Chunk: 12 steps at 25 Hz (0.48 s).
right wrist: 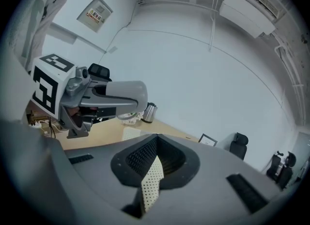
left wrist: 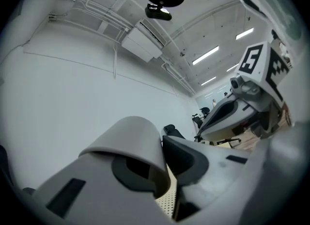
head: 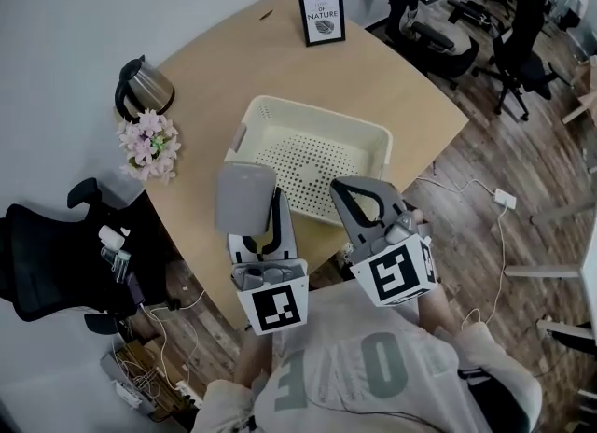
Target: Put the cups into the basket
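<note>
By the basket point(head: 317, 107), pinched a cup point(head: 245, 196) by its wall in the jaws of the left gripper point(head: 272, 209); held the jaws of the right gripper point(head: 359, 200) pressed together, empty

The room is evenly, coolly lit and colours look washed out; the ceiling strips point(left wrist: 209, 54) glow bright without glare. Shadows on the table point(head: 233, 58) stay soft. Both gripper views bend hard toward dark round edges, and the closest grey surfaces are blurred
</note>
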Each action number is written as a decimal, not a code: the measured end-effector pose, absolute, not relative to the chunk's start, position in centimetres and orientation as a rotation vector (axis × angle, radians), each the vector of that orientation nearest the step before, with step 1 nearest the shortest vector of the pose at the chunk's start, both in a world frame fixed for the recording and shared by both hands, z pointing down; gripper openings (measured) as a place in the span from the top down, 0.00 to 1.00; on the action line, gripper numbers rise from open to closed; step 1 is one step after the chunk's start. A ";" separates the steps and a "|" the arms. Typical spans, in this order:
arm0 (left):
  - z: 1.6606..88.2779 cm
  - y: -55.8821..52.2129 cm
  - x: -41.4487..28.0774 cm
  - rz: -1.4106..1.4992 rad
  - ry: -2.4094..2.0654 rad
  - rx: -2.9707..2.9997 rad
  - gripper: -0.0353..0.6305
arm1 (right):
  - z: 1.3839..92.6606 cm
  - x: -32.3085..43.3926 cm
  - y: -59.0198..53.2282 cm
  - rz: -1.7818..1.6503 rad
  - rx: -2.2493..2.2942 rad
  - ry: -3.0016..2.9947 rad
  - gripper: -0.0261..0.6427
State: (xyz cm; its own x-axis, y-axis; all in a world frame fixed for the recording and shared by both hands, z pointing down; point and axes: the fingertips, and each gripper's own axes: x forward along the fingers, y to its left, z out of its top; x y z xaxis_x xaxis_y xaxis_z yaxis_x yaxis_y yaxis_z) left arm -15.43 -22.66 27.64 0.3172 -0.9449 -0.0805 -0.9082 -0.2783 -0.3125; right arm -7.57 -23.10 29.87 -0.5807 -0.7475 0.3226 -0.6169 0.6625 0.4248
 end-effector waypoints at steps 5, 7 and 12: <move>27.9 -26.9 -13.5 -0.266 1.687 -2.247 0.86 | 30.2 -5.5 -26.3 -0.387 1.030 -2.461 0.96; 28.2 -28.4 -12.7 -0.301 1.696 -2.244 0.86 | 30.3 -5.1 -27.5 -0.402 1.018 -2.472 0.96; 31.5 -31.6 -10.8 -0.573 1.593 -2.354 0.86 | 30.1 -5.3 -29.8 -0.390 0.960 -2.526 0.96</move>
